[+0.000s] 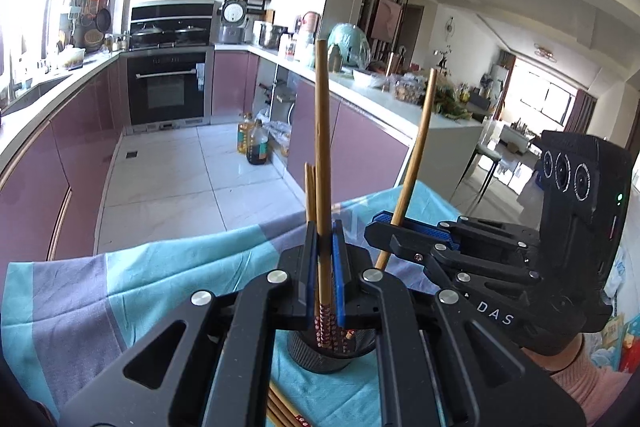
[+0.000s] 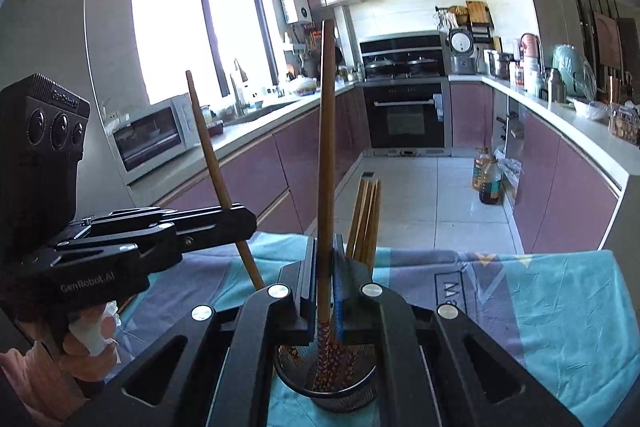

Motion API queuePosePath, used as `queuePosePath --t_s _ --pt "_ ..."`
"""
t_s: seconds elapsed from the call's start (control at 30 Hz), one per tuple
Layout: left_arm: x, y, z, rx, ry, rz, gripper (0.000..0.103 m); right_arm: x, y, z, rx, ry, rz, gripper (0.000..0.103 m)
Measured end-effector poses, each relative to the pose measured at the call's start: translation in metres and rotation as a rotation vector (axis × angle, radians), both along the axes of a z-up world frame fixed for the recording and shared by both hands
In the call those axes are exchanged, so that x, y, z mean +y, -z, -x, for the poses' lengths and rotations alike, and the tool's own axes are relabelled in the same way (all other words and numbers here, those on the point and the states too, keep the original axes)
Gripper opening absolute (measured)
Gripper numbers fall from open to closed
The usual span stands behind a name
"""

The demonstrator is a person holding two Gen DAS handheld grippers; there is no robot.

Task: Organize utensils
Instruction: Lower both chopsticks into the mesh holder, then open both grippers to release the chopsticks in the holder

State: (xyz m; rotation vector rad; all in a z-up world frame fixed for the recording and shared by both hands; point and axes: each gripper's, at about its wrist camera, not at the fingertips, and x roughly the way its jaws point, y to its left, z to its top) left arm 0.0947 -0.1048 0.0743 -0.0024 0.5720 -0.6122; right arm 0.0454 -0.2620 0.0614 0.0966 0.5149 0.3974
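My left gripper (image 1: 322, 227) is shut on a wooden chopstick (image 1: 322, 127) that stands nearly upright, its patterned end down in a black mesh cup (image 1: 320, 359). To its right, my right gripper (image 1: 380, 227) is shut on a second chopstick (image 1: 416, 155) leaning right. In the right wrist view, the right gripper (image 2: 325, 243) holds its chopstick (image 2: 326, 127) upright over the same cup (image 2: 340, 395). The left gripper (image 2: 244, 223) grips its tilted chopstick (image 2: 208, 139) at the left. Several more chopsticks (image 2: 366, 219) stand in the cup.
The cup stands on a table under a blue and grey cloth (image 1: 140, 287). Loose chopsticks (image 1: 280, 411) lie on the cloth near me. Beyond the table edge are a tiled floor, oil bottles (image 1: 254, 143), an oven (image 1: 168, 87) and purple cabinets. A microwave (image 2: 152, 135) sits on the left counter.
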Motion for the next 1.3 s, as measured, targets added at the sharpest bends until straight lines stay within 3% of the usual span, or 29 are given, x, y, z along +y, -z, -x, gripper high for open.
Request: queuePosePath --t_s 0.67,1.13,1.3 --pt "-0.021 0.057 -0.032 0.166 0.033 -0.103 0.007 0.004 0.049 -0.02 0.199 -0.003 0.039 0.007" --pt "-0.023 0.067 -0.04 0.182 0.016 -0.09 0.009 0.001 0.054 -0.024 0.199 0.014 0.021 0.008" --pt "-0.013 0.066 -0.03 0.16 -0.01 -0.082 0.019 -0.001 0.052 -0.019 0.183 0.015 0.016 0.009"
